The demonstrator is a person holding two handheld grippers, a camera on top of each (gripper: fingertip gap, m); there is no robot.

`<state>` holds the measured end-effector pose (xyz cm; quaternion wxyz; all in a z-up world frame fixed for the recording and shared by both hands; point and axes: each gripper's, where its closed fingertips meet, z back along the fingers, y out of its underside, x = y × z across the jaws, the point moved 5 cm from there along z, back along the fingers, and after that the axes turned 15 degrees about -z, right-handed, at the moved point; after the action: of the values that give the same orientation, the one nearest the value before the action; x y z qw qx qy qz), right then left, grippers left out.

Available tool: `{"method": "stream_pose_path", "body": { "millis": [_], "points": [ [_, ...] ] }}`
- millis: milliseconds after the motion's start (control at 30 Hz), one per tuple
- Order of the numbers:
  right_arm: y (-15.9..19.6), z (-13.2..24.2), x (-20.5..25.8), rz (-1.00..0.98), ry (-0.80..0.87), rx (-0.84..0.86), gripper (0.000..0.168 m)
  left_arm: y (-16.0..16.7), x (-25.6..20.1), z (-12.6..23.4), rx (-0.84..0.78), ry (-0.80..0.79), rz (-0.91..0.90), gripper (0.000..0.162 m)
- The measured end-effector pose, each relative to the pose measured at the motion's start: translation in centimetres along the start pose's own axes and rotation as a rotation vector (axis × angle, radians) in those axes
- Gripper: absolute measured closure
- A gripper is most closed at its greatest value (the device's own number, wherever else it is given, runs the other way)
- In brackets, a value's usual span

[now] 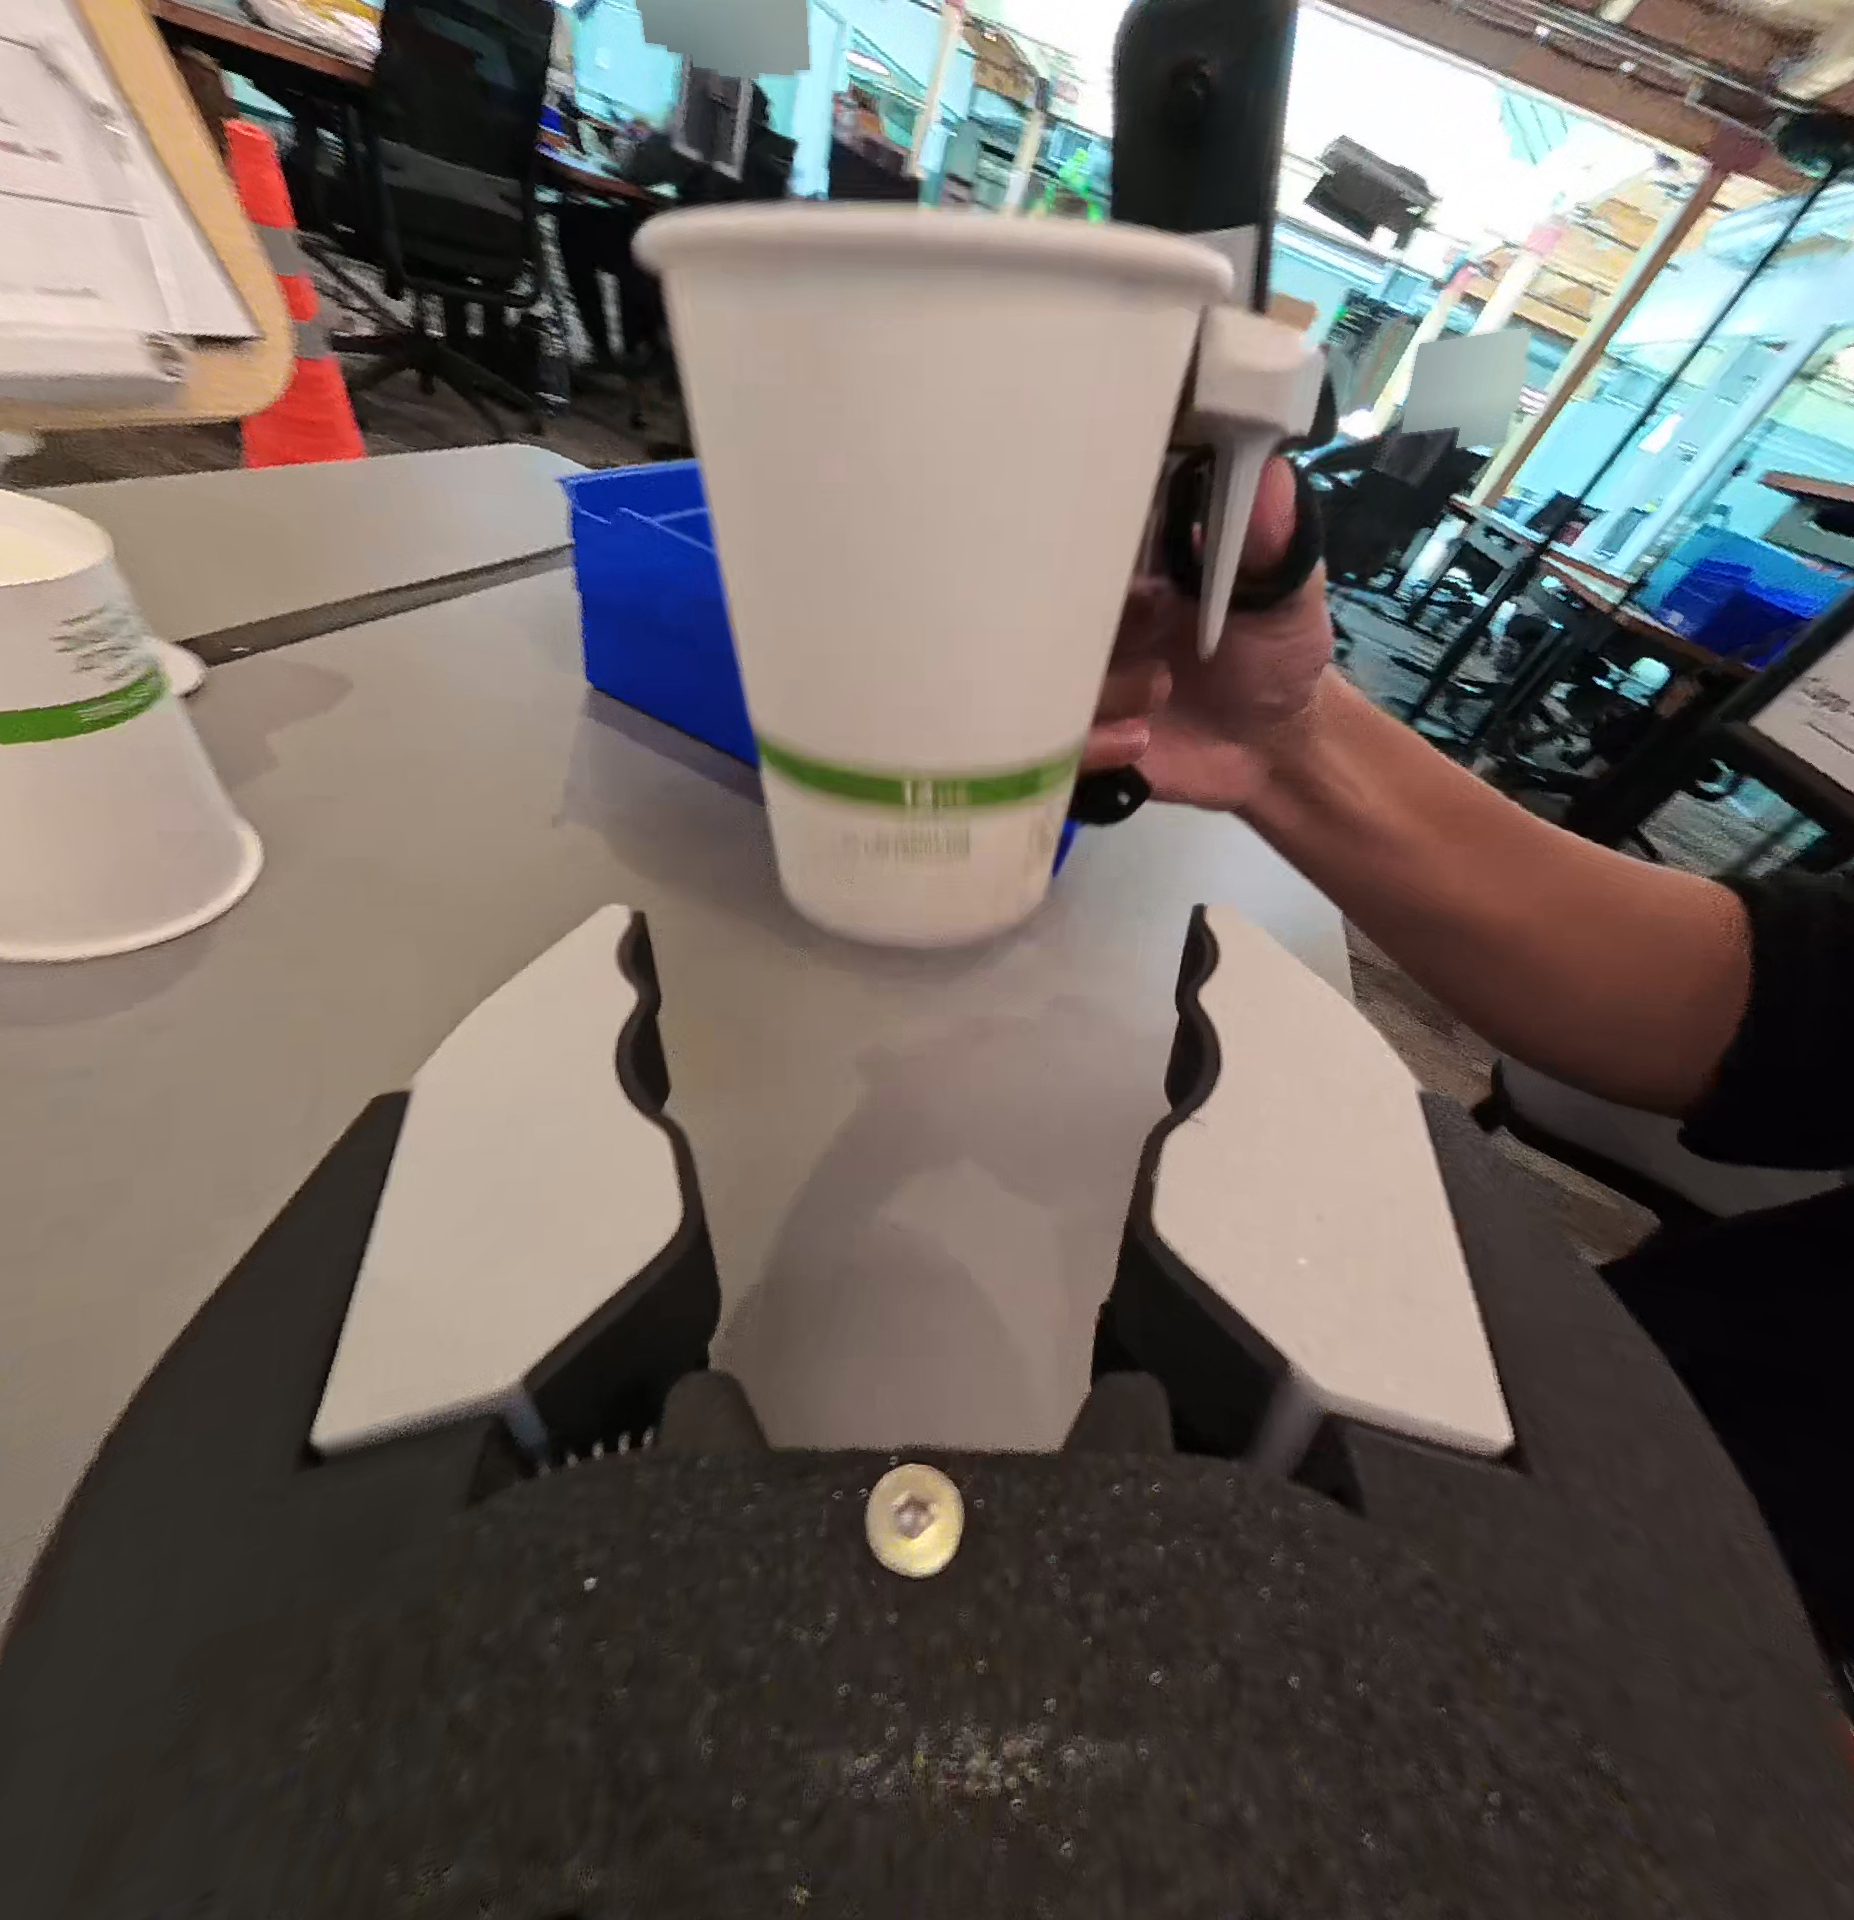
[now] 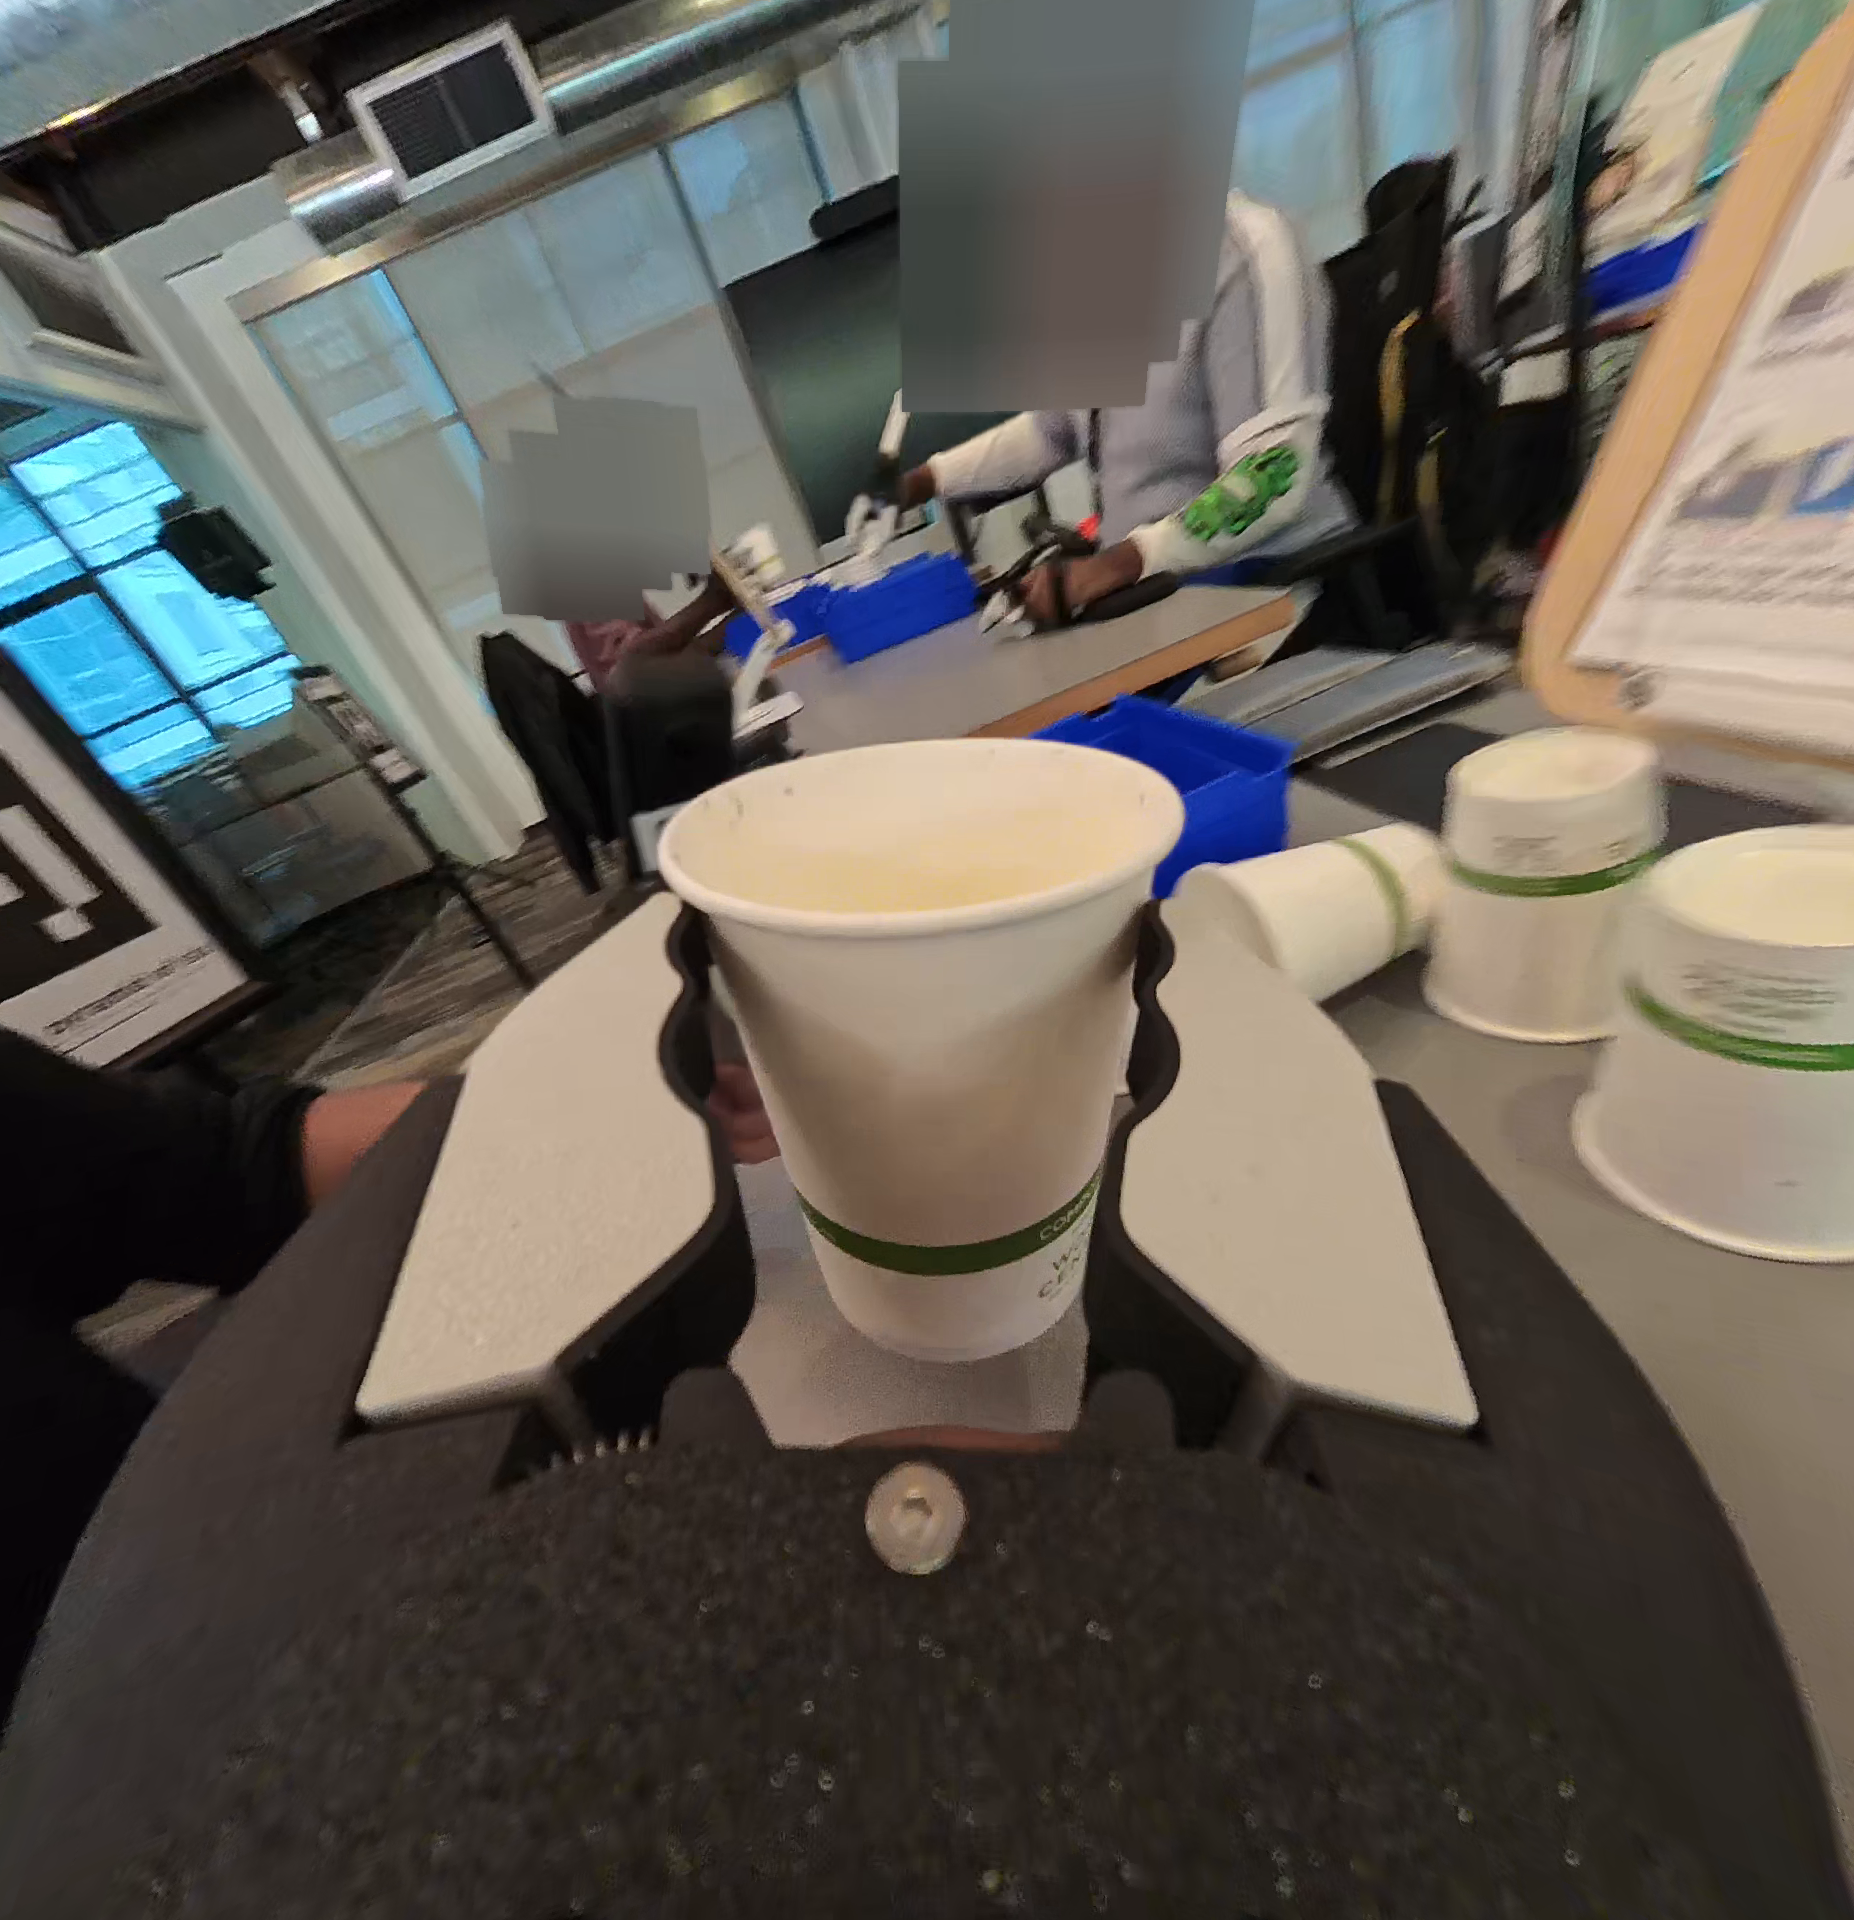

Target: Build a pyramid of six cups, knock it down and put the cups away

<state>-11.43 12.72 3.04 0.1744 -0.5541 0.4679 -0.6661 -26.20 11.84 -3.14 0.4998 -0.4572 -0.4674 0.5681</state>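
In the right wrist view the right gripper (image 2: 918, 1049) has its fingers (image 2: 549, 1195) pinching an upright white paper cup (image 2: 918, 1039) with a green band, mouth up, held at the centre of the frame with the black inner pads pressed against its upper wall on both sides. The same cup (image 1: 928, 582) fills the upper centre of the left wrist view, its base hanging just above the grey bench (image 1: 403, 831); there a hand (image 1: 1224, 717) at centre right grips the right gripper's handle, and one pale finger of that gripper shows beside the cup's rim. The left gripper (image 1: 918, 1039) sits in the lower half of that view with its fingers (image 1: 518, 1174) spread apart and nothing between them but bare bench. A blue bin (image 1: 653, 603) stands on the bench behind the held cup, and an inverted cup (image 1: 81, 748) rests at the left edge of the frame. At the right of the right wrist view, two inverted cups stand on the bench, one nearer (image 2: 1754, 1049) and one farther back (image 2: 1536, 894), and left of the farther one lies what looks like a cup on its side (image 2: 1318, 914), though blur makes it hard to be sure it is only one. An orange traffic cone (image 1: 289, 312) stands on the floor at the upper left of the left wrist view.
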Motion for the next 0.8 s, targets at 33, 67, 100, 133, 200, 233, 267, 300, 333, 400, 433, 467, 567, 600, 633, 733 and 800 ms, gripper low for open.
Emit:
{"method": "stream_pose_path", "body": {
  "millis": [33,67,100,133,200,233,267,300,333,400,433,467,567,600,633,733,800],
  "points": [
    [-1.1,1.2,0.1,0.025,0.04,-0.046,0.09,0.0,-0.1,0.9,0.0,-0.042,-0.001,0.068],
    [-2.5,2.7,0.2,0.057,0.089,-0.104,0.09,0.1,-0.3,1.8,0.002,-0.086,0.0,0.07],
    [-4.0,4.5,0.2,0.094,0.157,-0.162,0.09,0.3,-0.6,2.7,0.002,-0.122,0.003,0.073],
    [-5.6,6.6,0.0,0.139,0.248,-0.222,0.09,0.6,-0.8,3.6,0.003,-0.156,0.01,0.076],
    [-8.5,11.8,-0.7,0.227,0.473,-0.353,0.089,1.3,-1.4,5.2,0.004,-0.224,0.029,0.077],
    [-9.6,14.5,-1.3,0.265,0.589,-0.41,0.089,1.7,-1.7,5.8,0.003,-0.251,0.04,0.077],
    [-10.3,16.9,-2.2,0.309,0.709,-0.443,0.089,2.1,-1.9,6.3,-0.001,-0.276,0.051,0.077],
    [-10.6,19.2,-3.2,0.337,0.825,-0.47,0.089,2.4,-2.2,6.7,-0.006,-0.297,0.06,0.077],
    [-10.6,21.0,-4.3,0.348,0.901,-0.494,0.089,2.7,-2.5,6.9,-0.004,-0.309,0.067,0.078],
    [-9.9,23.1,-6.8,0.337,0.991,-0.518,0.089,3.3,-3.1,7.0,0.011,-0.316,0.071,0.078],
    [-9.3,23.6,-8.2,0.326,1.023,-0.516,0.089,3.5,-3.3,7.0,0.02,-0.323,0.067,0.078],
    [-8.8,23.8,-9.6,0.309,1.04,-0.507,0.089,3.6,-3.4,6.9,0.024,-0.329,0.062,0.078],
    [-7.3,24.1,-12.6,0.278,1.091,-0.491,0.089,3.9,-4.0,6.3,0.037,-0.31,0.07,0.078],
    [-7.0,24.0,-13.3,0.258,1.091,-0.482,0.089,4.0,-4.2,6.2,0.038,-0.303,0.07,0.078],
    [-6.6,23.9,-13.8,0.247,1.097,-0.475,0.089,4.0,-4.4,6.0,0.042,-0.298,0.067,0.078],
    [-5.7,23.9,-14.7,0.222,1.102,-0.457,0.089,4.4,-4.8,5.8,0.065,-0.293,0.049,0.078],
    [-5.1,23.9,-15.1,0.197,1.113,-0.431,0.089,4.8,-5.0,5.5,0.09,-0.29,0.041,0.078]
  ]
}}
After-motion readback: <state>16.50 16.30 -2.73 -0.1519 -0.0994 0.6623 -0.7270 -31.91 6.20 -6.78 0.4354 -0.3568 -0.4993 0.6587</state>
